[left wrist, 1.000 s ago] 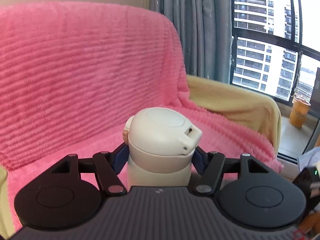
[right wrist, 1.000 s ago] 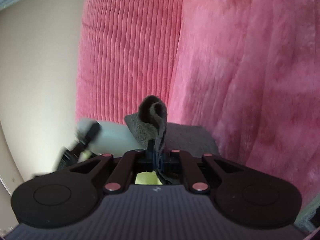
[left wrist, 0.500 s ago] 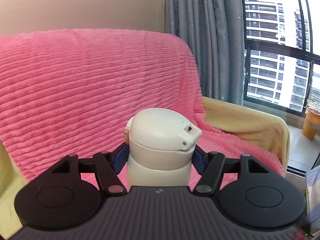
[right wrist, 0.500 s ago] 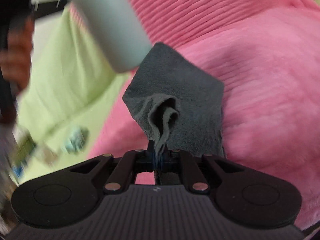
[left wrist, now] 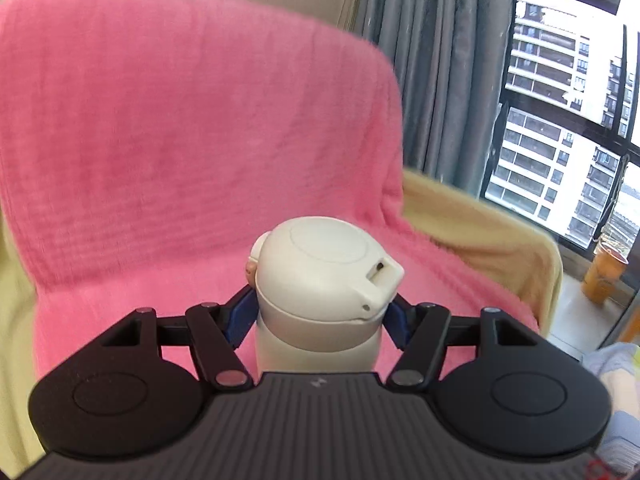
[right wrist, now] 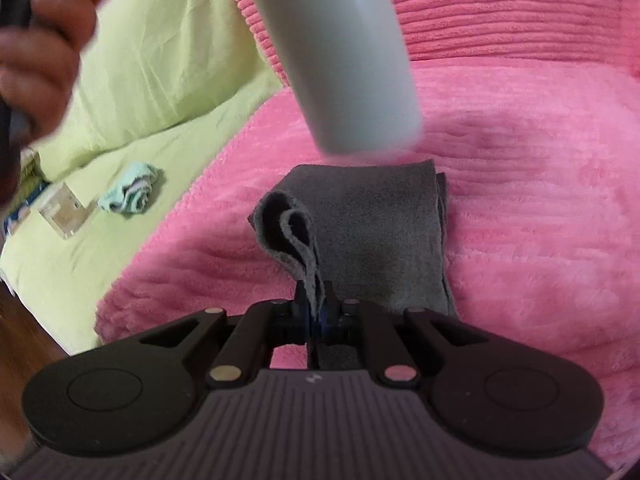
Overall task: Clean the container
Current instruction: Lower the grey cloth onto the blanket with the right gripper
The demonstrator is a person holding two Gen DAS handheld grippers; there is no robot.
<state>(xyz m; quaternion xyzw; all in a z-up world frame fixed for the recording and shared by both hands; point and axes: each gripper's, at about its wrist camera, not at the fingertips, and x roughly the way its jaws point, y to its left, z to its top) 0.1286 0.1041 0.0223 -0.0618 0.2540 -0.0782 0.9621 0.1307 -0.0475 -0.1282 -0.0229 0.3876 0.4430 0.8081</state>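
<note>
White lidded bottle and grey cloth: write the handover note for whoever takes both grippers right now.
Left gripper: shut on the white cylindrical bottle with a flip-top lid, lid closed, held up in front of the pink ribbed blanket.
Right gripper: shut on the folded grey suede-like cloth, which hangs forward just under the bottle's base.
Done: both things picked up and brought together.
Cannot tell: whether the cloth touches the bottle, or how much has been wiped; the base is blurred.
Left: wipe the bottle's body and lid, then set both down.
Nearby, unused: a crumpled pale blue rag on the light green sheet.
</note>
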